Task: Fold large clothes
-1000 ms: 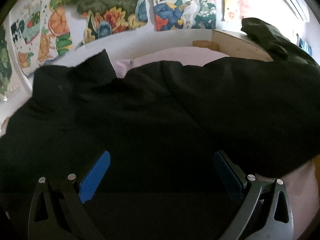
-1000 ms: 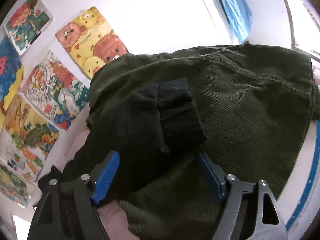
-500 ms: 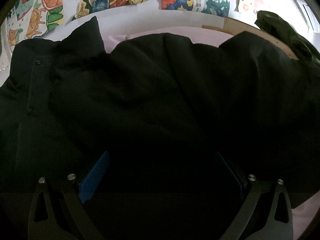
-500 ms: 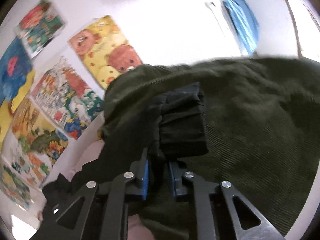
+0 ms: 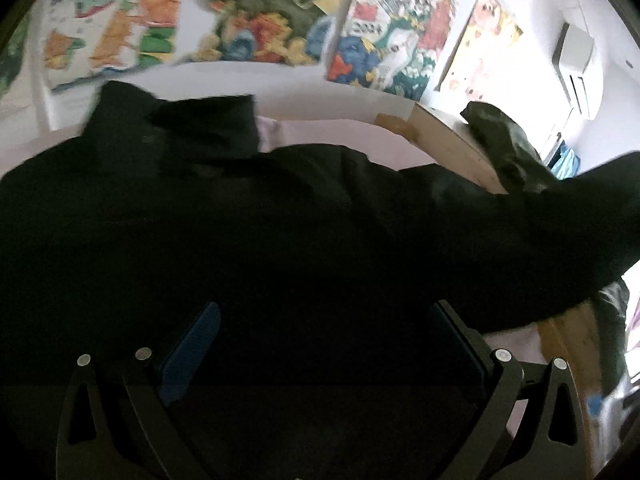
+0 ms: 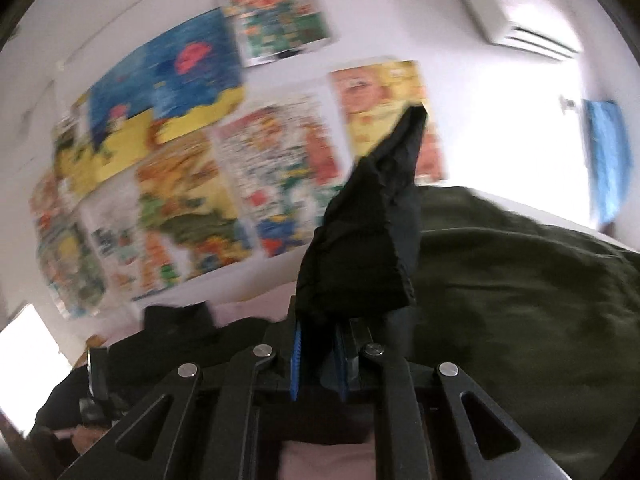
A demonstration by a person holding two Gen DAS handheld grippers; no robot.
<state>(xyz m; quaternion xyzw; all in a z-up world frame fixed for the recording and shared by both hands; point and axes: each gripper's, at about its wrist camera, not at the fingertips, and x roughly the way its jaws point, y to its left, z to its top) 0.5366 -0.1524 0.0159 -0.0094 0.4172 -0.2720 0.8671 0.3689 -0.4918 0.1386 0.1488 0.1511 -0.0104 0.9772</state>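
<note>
The black jacket [image 5: 248, 232] lies spread over the pink sheet [image 5: 320, 132] below the posters [image 5: 256, 28]. The left gripper [image 5: 320, 344] hangs over the jacket's near part, jaws wide apart, nothing pinched. To its right, the right gripper [image 6: 318, 356] has just closed and is clamped on the jacket's cuff [image 6: 368, 240], which stands up from the jaws beside the green coat [image 6: 520, 280].

No legible text, label or number on the blurred wall posters [image 6: 280, 168]
</note>
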